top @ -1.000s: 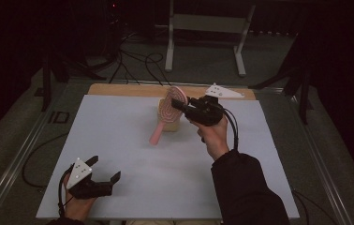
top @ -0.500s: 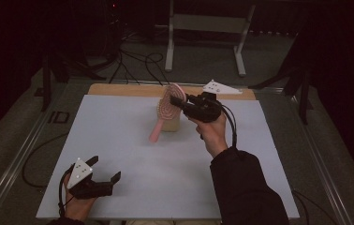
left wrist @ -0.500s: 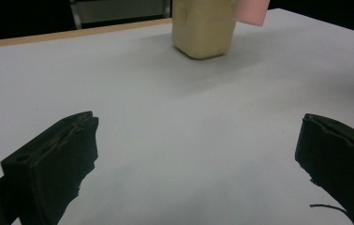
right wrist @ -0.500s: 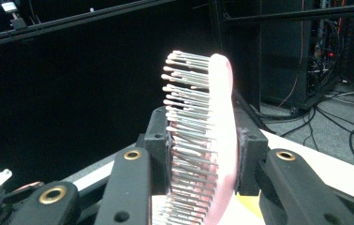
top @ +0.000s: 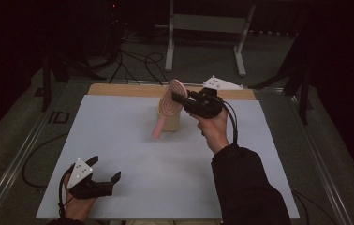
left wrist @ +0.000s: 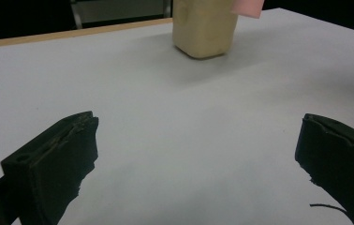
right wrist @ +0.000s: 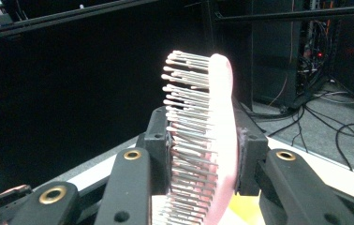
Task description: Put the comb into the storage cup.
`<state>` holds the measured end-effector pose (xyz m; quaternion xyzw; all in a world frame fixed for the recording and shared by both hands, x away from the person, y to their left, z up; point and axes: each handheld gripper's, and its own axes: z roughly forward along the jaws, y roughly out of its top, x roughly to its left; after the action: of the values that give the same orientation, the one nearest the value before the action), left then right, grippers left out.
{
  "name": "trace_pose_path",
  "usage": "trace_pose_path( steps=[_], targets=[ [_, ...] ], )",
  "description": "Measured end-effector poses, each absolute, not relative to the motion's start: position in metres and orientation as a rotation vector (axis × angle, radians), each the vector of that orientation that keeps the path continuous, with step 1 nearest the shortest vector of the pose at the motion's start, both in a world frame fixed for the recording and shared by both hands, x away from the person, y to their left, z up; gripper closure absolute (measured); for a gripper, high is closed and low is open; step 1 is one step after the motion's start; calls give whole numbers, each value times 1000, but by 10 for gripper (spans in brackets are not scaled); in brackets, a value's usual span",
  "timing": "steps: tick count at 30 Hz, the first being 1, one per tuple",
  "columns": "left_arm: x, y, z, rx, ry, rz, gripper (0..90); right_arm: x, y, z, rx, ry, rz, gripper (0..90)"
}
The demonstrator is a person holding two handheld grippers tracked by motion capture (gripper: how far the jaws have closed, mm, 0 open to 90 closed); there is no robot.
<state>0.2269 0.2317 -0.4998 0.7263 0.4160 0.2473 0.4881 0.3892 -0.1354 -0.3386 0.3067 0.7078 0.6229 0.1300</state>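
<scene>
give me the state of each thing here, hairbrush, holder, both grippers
pink hairbrush: lifted off the table, tilted, head up, handle pointing down beside the holder
beige holder: upright on the white table, nothing visibly inside
right gripper: shut on the brush head, bristles against one jaw
left gripper: open, empty, low over the table's near edge

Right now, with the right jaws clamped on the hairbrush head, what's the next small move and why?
Probably lower the pink hairbrush handle-first into the beige cup. The right gripper holds the brush head by its bristle side and back, tilted, with the handle slanting down across the front of the cup rather than in it. The left gripper rests open near the table's front edge, away from the cup.
</scene>
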Motion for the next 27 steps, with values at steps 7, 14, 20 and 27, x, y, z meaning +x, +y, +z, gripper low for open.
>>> trace_pose_path(
  steps=[7,14,20,27],
  targets=[
    [227,231,-500,1767,1011,600,0,393,-136,-335,900,2048,1800,654],
    [227,232,-500,1766,1011,601,0,397,-138,-331,916,2035,1799,654],
    [227,232,-500,1767,1013,608,0,400,-136,-328,916,2031,1796,654],
    [227,232,-500,1764,1016,609,0,403,-137,-327,925,2004,1803,654]
  ],
)
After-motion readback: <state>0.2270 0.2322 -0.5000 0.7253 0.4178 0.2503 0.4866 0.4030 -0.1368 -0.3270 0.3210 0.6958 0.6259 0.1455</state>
